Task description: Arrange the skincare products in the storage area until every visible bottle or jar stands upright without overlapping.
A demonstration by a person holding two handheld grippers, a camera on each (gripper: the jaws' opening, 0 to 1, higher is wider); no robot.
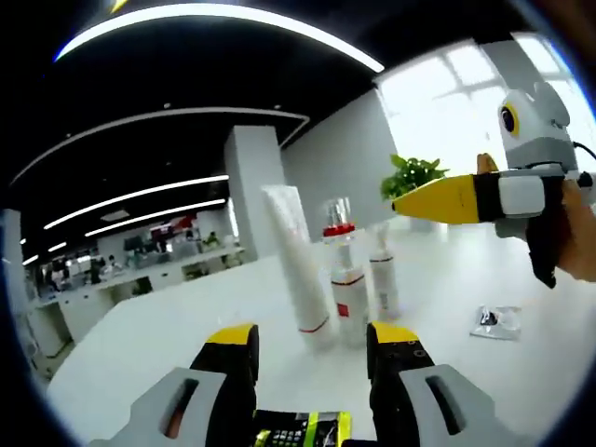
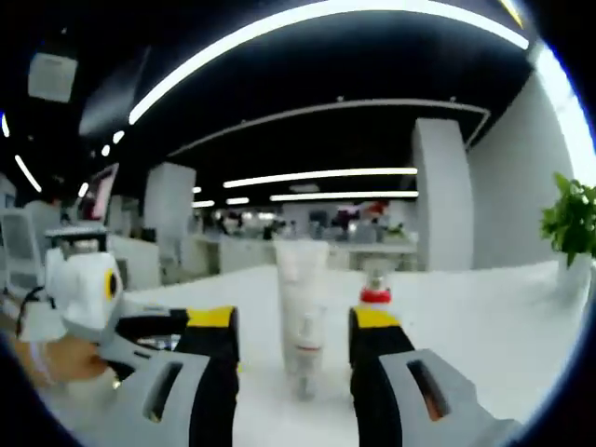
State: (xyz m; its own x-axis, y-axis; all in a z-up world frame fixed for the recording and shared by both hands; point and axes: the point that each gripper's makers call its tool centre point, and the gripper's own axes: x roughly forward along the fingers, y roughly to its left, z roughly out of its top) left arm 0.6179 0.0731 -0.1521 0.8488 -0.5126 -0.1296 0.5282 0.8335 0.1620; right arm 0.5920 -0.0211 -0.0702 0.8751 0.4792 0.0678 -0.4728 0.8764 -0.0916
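Note:
A tall white tube stands on its cap on the white table. Right of it stand a clear bottle with a red collar and a small white bottle, close together. My left gripper is open and short of them, with nothing between its jaws. The right gripper, held by a hand, comes in from the right at bottle-top height. In the right gripper view my right gripper is open. The white tube and a small bottle stand beyond its gap, and the red-collared bottle peeks over the right jaw.
A small clear packet lies on the table right of the bottles. A potted plant stands at the far edge by the window. The left gripper and a hand show at the left of the right gripper view. Office desks lie beyond.

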